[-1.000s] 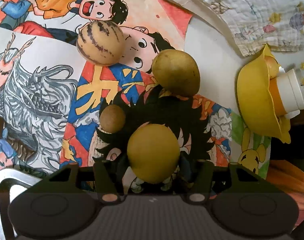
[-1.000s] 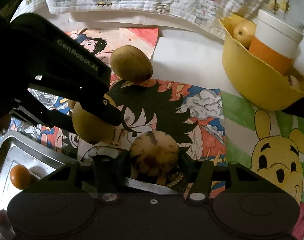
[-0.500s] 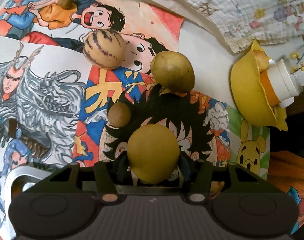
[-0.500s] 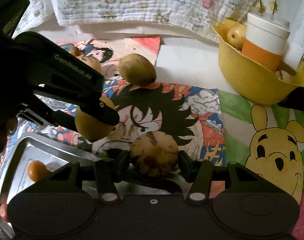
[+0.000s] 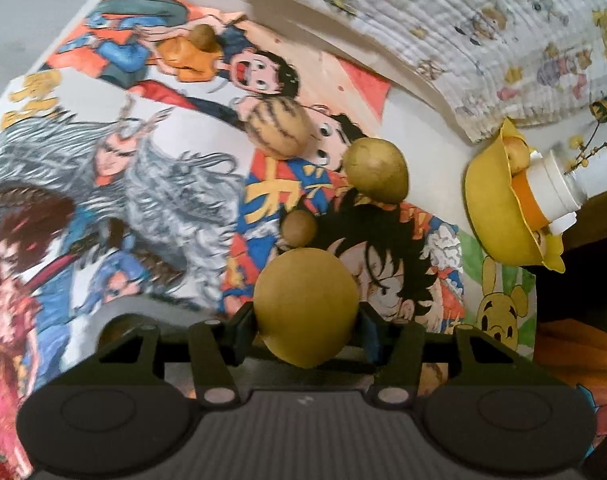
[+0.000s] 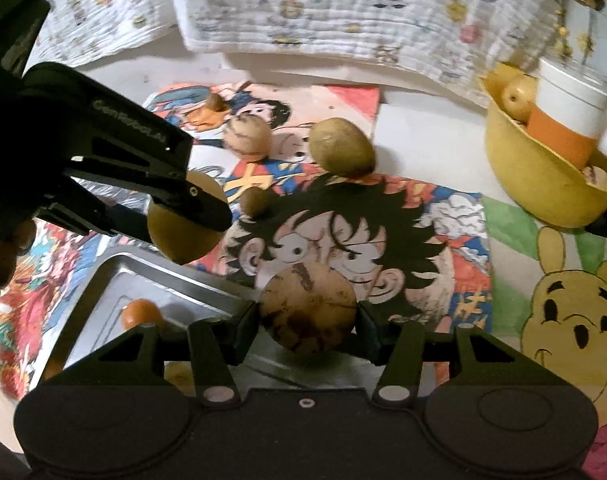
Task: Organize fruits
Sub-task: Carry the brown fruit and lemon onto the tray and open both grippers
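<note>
Fruits are in both your tools: your left gripper [image 5: 306, 322] is clamped on a smooth yellow-green fruit [image 5: 306, 312], your right gripper [image 6: 307, 322] on a brown-blotched round fruit [image 6: 307, 312], both hanging just above the near corner of the metal tray [image 6: 159, 276]. An orange fruit [image 6: 140, 312] already lies inside that tray. Both held fruits look firm, rounded and fairly slick, so keep each grip across the widest middle and squeeze lightly; they would likely bruise or roll if dropped.
</note>
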Action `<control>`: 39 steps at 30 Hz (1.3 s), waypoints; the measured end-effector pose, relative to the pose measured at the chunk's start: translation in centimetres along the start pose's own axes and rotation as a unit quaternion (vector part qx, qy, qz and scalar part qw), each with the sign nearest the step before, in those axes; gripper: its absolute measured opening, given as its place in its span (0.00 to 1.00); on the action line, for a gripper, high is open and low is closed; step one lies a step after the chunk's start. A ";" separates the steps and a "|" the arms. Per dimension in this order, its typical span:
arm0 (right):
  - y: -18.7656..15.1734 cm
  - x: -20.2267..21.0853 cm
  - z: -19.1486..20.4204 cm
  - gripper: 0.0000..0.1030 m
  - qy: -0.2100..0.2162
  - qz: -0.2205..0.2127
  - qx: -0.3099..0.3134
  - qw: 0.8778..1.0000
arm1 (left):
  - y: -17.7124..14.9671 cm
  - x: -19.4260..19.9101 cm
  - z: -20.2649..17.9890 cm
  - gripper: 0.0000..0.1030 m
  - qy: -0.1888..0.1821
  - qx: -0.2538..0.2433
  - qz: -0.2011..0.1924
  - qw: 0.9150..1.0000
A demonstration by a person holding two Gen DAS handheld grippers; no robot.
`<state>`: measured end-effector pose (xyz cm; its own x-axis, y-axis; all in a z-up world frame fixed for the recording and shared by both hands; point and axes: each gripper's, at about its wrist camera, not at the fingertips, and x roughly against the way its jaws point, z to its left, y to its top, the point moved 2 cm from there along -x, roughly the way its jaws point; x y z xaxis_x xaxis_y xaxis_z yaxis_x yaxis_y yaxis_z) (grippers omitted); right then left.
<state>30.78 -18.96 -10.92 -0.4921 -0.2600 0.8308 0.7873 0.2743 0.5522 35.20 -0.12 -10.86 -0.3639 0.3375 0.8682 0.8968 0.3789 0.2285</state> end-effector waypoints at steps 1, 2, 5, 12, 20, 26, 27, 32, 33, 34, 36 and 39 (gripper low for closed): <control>0.0 0.0 0.3 0.53 0.005 0.003 0.003 1.000 | -0.2 0.2 0.3 0.56 0.002 0.001 -0.001 1.000; 0.0 -0.1 0.5 0.53 0.011 0.007 0.004 1.000 | -0.5 0.5 0.7 0.56 0.004 0.003 -0.002 1.000; -0.1 -0.4 0.9 0.53 0.026 0.020 -0.004 0.999 | -1.4 1.1 1.9 0.56 0.012 0.013 -0.002 1.000; -0.3 -1.3 1.7 0.53 0.050 0.048 -0.007 0.998 | -2.9 2.0 4.0 0.56 0.026 0.037 -0.006 0.999; -0.5 -2.3 2.0 0.53 0.077 0.073 -0.038 0.994 | -3.6 2.6 5.6 0.56 0.043 0.055 -0.011 0.998; -0.5 -2.7 2.4 0.53 0.080 0.081 -0.038 0.993 | -4.2 2.3 6.6 0.56 0.060 0.065 0.000 0.996; -0.5 -2.9 2.5 0.53 0.080 0.083 -0.041 0.992 | -4.3 2.3 6.7 0.56 0.061 0.067 0.002 0.996; -0.7 -3.3 2.8 0.53 0.077 0.090 -0.049 0.992 | -4.7 2.0 7.0 0.56 0.066 0.067 0.008 0.996; -0.7 -3.3 2.8 0.53 0.077 0.090 -0.049 0.992 | -4.8 2.0 7.0 0.56 0.068 0.066 0.010 0.995; -0.8 -3.2 2.8 0.53 0.076 0.090 -0.049 0.992 | -4.8 1.9 7.0 0.56 0.070 0.066 0.011 0.995; -0.7 -3.2 2.9 0.54 0.074 0.090 -0.046 0.992 | -4.9 1.8 7.2 0.56 0.074 0.070 0.017 0.995; -0.8 -3.2 3.0 0.55 0.074 0.090 -0.045 0.992 | -4.9 1.8 7.5 0.57 0.074 0.074 0.018 0.994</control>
<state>30.62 -15.59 -13.76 -0.2867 -0.3492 0.8921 0.8906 0.2461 0.3825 28.21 5.12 -13.71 -0.2807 0.2265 0.9327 0.8574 0.4960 0.1376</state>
